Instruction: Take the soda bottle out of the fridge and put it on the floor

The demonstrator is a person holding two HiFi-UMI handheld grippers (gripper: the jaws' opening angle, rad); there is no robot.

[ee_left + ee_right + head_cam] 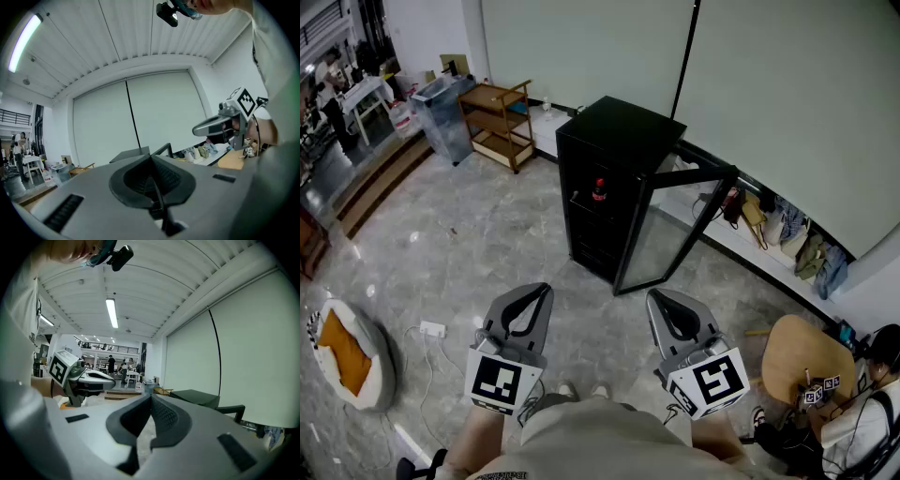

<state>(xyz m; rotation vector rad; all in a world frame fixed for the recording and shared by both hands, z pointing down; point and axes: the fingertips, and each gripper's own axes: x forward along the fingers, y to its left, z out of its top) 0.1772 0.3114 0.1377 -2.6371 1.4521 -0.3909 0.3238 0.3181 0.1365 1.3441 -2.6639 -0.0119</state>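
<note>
A black fridge (pixel 614 141) stands on the grey floor ahead, its glass door (pixel 670 230) swung open to the right. Inside on a shelf stands a dark soda bottle (pixel 599 190) with a red cap. Both grippers are held close to the person's body, well short of the fridge. My left gripper (pixel 542 290) is shut with nothing in it; its closed tips (pixel 151 158) point over the fridge top (pixel 131 153). My right gripper (pixel 654 295) is shut and empty too, and its view (pixel 151 397) shows the fridge (pixel 199 397) to the right.
A wooden trolley (pixel 497 122) and a clear bin (pixel 442 112) stand at the back left. A cushion (pixel 347 352) and a power strip (pixel 432 329) lie on the floor at left. A round wooden table (pixel 802 361) and a seated person (pixel 862 412) are at right.
</note>
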